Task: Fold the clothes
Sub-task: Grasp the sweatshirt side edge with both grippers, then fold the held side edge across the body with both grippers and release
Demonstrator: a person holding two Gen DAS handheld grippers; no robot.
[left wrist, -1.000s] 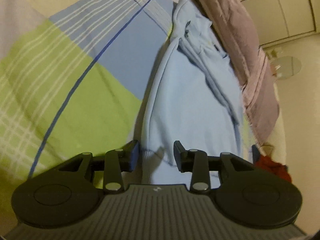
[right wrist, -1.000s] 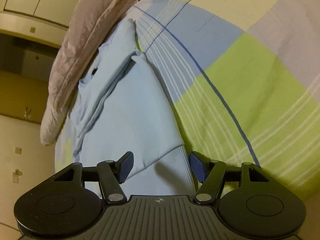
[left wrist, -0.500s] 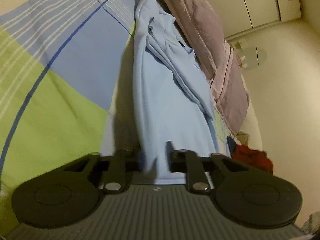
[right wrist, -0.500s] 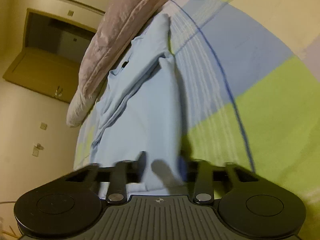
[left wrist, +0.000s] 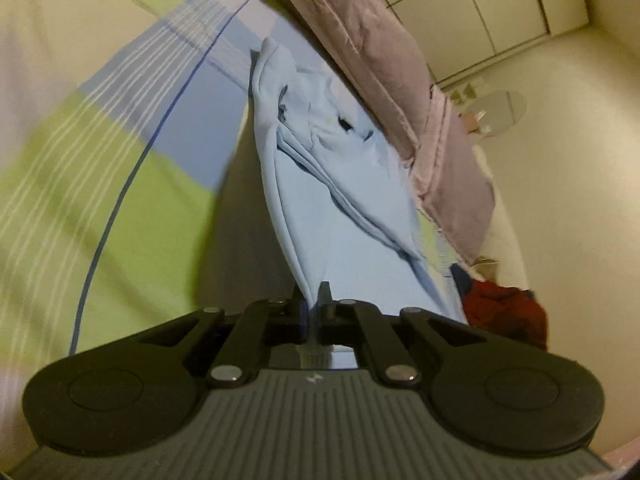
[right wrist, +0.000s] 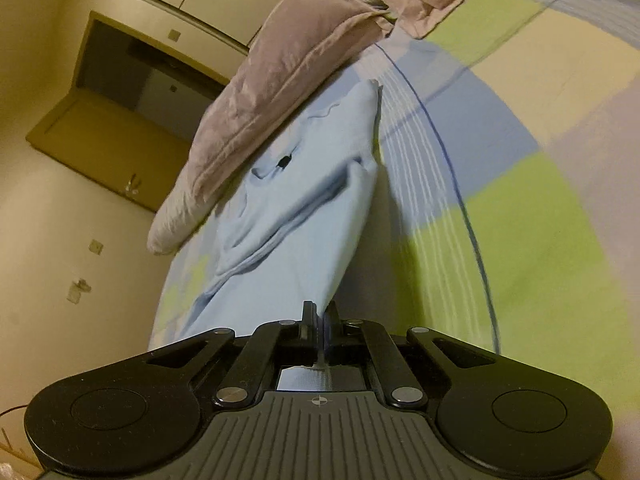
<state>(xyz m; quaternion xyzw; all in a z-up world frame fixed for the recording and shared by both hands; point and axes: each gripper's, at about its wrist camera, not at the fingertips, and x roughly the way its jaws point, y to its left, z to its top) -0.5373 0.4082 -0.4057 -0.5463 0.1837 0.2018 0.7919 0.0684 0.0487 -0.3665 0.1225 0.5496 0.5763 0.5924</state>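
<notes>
A light blue sweatshirt [left wrist: 352, 208] lies stretched out on a bed with a checked green, blue and cream sheet [left wrist: 104, 184]. My left gripper [left wrist: 313, 300] is shut on the near ribbed hem of the sweatshirt and holds it lifted off the sheet. In the right wrist view the same sweatshirt [right wrist: 296, 232] runs away from me, and my right gripper [right wrist: 319, 318] is shut on its near hem at the other corner. The far end with the collar rests on the bed beside a pillow.
A mauve pillow or quilt [left wrist: 384, 80] lies along the far side of the sweatshirt, also in the right wrist view [right wrist: 280, 84]. A red garment [left wrist: 504, 312] lies at the bed edge. The checked sheet [right wrist: 520, 240] spreads to the right. A doorway [right wrist: 132, 92] is beyond.
Both grippers went from open around the hem to shut on it. They have lifted the near end of the sweatshirt off the sheet, and it now hangs taut.
</notes>
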